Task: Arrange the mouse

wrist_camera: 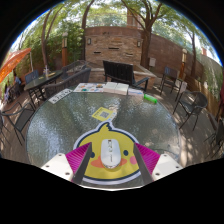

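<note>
A white computer mouse (110, 152) lies on a yellow, duck-faced mouse pad (110, 172) at the near edge of a round glass table (60, 125). My gripper (111, 160) is open. The mouse stands between the fingers, with a gap of yellow pad showing on each side. The magenta pads (80, 158) flank it left and right, over the edges of the mouse pad. The mouse rests on the mouse pad.
A small yellow thing (104, 113) lies mid-table beyond the mouse. White boxes and papers (115, 88) and a green thing (151, 98) lie along the far edge. Dark chairs (120, 72) ring the table; a brick wall (115, 45) stands behind.
</note>
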Tool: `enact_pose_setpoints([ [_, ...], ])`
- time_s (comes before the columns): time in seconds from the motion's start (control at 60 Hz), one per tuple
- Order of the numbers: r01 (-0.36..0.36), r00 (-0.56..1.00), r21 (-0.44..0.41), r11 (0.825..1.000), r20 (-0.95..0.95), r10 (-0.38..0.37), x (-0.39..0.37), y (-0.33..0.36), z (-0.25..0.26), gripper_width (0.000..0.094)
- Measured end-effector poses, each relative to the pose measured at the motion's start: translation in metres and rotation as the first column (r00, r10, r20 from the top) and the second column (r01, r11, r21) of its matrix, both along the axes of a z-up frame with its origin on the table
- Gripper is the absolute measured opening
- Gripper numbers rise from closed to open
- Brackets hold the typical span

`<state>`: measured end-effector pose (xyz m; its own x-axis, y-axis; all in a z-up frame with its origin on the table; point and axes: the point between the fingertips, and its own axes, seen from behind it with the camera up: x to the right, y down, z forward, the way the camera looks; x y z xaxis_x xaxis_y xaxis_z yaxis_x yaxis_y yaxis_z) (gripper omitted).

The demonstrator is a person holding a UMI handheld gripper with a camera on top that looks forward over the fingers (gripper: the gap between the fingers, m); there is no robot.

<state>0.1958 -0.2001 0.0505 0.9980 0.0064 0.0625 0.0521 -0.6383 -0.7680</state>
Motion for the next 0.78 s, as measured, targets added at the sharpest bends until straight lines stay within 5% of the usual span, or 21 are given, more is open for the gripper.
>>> enact_pose_setpoints([
  [0.35,0.043,0.995,0.110,0.993,0.084,-0.052,-0.027,-0.107,0.121,0.0857],
  [0.783,0.067,0.992,0.133,0.989,0.094,-0.080,-0.056,-0.170,0.153,0.0861],
])
